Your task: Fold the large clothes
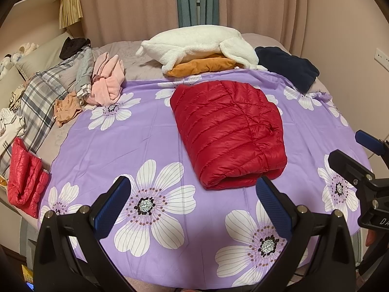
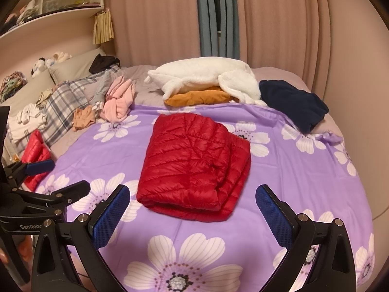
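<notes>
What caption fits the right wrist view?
Open right tongs hover before a folded red puffer jacket on a floral sheet.

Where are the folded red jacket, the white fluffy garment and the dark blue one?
red jacket [image 2: 194, 165], right wrist view, middle of its quilted top.
white fluffy garment [image 2: 201, 75], right wrist view, its upper surface.
dark blue garment [image 1: 289, 67], left wrist view, its middle.

Folded red puffer jacket on sheet
</notes>
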Available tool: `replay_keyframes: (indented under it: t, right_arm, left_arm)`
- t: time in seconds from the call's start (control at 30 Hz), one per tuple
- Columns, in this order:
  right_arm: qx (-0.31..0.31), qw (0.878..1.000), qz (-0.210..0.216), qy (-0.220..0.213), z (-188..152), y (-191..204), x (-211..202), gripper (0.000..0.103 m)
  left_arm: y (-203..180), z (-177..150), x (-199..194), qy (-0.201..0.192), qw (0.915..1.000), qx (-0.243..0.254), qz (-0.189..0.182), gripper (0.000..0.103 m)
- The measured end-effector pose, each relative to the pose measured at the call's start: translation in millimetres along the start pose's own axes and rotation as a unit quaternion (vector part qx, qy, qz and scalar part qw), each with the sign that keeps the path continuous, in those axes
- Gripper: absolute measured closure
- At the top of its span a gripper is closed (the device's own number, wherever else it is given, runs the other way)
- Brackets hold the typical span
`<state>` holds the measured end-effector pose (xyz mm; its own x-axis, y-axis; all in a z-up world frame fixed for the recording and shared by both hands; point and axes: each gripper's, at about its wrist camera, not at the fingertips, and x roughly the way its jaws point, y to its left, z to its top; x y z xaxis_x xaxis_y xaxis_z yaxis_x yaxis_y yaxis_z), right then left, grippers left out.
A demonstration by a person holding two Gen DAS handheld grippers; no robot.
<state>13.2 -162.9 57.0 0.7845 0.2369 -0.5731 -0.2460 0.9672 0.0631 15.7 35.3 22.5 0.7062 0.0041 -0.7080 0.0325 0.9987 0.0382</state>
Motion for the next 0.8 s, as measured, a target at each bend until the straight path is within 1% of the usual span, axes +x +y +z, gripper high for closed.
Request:
replay_keyframes:
  t: [0.8]
  right_arm:
    - [0.001,1.000,-0.001,-0.001,-0.4,-0.5,1.2,0.001]
  left_arm:
    - [1.4,-0.1,1.0,0.002,1.0000,0.002,0.000,0.000]
